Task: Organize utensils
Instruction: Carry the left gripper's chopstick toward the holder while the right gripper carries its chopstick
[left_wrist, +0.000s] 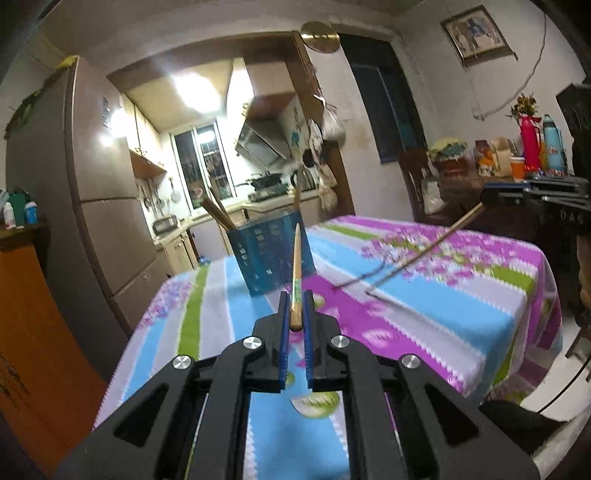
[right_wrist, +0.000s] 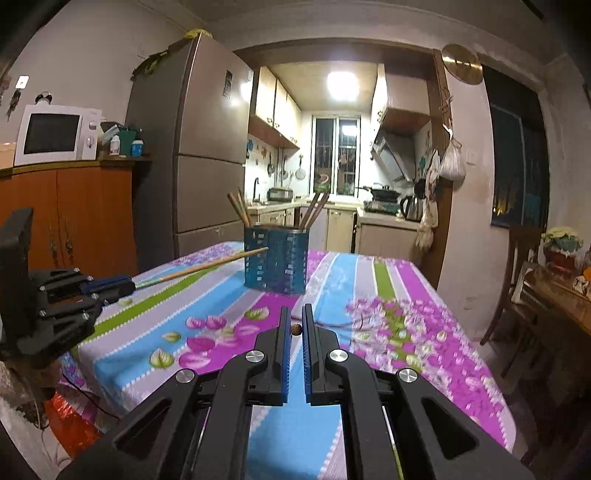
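Blue slotted holder (right_wrist: 276, 260) stands upright on striped tablecloth (right_wrist: 388, 295), w/ two pairs of chopsticks (right_wrist: 240, 212) leaning out, one pair per side. Left gripper (left_wrist: 295, 308) clamped on one chopstick (left_wrist: 296, 266), tip pointing twd holder. Right gripper (right_wrist: 295, 325) clamped on another chopstick (left_wrist: 424, 249), held above table.

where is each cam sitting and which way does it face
Left wrist: sits on the left gripper, looks along its fingers over the table toward the blue holder and kitchen; its jaws clamp a chopstick; the right gripper, with its own chopstick, shows at right.
Right wrist: sits on the right gripper, faces the holder straight on; a chopstick end sits between its jaws; the left gripper shows at left.
Shared: table, holder, both grippers, fridge, kitchen.
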